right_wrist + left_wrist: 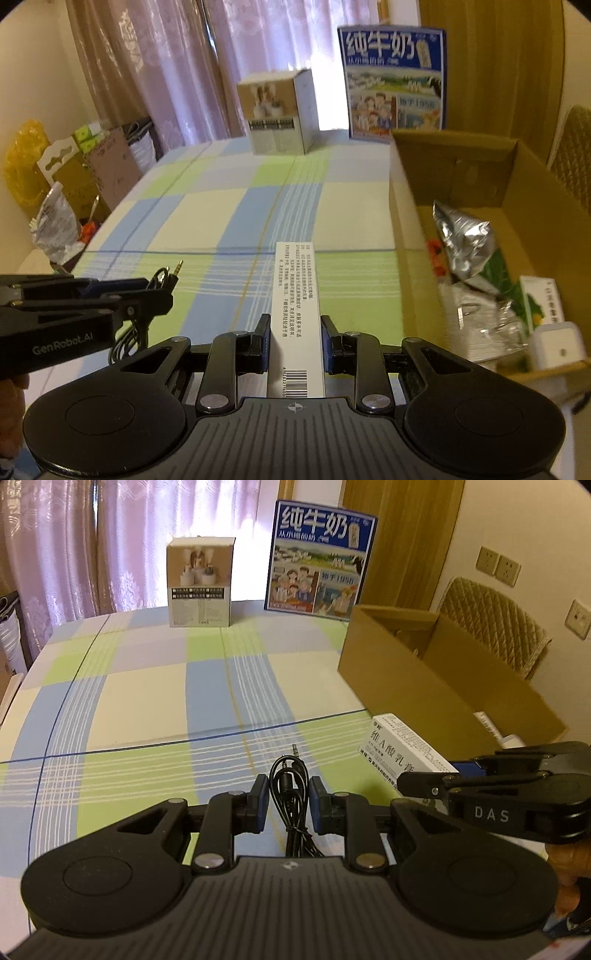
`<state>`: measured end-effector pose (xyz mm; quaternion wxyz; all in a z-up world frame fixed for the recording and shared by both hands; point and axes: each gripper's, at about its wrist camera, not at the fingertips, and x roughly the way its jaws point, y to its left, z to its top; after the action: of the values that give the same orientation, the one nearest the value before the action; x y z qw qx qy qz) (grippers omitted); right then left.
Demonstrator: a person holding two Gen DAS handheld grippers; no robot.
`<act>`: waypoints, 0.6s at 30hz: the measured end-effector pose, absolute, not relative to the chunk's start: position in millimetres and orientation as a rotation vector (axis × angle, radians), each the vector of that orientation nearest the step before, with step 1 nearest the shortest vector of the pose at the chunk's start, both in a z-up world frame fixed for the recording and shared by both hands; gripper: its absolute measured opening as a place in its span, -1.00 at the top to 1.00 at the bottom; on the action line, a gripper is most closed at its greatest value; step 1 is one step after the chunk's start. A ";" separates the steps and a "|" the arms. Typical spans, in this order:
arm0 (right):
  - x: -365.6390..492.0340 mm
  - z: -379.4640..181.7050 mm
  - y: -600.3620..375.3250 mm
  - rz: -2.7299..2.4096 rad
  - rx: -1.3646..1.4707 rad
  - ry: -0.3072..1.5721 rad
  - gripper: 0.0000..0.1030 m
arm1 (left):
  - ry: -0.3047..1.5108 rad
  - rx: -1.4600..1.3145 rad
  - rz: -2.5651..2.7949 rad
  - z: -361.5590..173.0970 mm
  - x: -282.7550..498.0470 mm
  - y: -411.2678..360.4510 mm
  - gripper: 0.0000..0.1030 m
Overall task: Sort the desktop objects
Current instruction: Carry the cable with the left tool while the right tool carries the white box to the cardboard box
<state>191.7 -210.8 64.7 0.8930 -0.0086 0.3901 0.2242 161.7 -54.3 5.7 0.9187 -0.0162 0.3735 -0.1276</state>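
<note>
left gripper is clamped narrow on a bundled black audio cable, blue pads pressing it from both sides; the cable's loop and jack plugs stick out ahead of the fingertips, the rest hangs down betw the fingers. cable is clear of the tablecloth, which is checked in green, blue & cream.

right gripper is closed on a long white box w/ printed text and a barcode at the near end. box runs lengthwise betw the pads and pokes well fwd over the cloth, held off the table. in the left wrist view the same box shows on the right, beside the other gripper's black body marked "das".

the two grippers sit side by side, near each other, both angled down at the table.

cardboard box stands open on the right side of the table, just beside the held white box. inside: a crumpled silver foil bag, a green & white packet, a small white device at the near end, plus other bits too blurred to tell.

at the far edge of the table, upright: a pale humidifier box and a blue milk carton box, w/ pink curtains behind. left of the table, clutter of bags & cardboard on the floor side.
</note>
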 end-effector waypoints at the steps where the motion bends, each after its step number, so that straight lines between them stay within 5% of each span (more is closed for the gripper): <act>1: 186.7 70.6 -212.2 0.467 -0.023 0.799 0.55 | 0.762 -0.040 -0.258 9.7 156.6 -55.5 0.65; 18: 138.6 120.0 -276.9 0.395 0.010 0.709 0.55 | 0.688 -0.057 -0.315 61.3 109.8 -109.9 0.65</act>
<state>138.6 -276.9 120.0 0.9188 0.0047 0.3448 0.1920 109.8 -109.9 61.3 0.9289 -0.0280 0.3359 -0.1537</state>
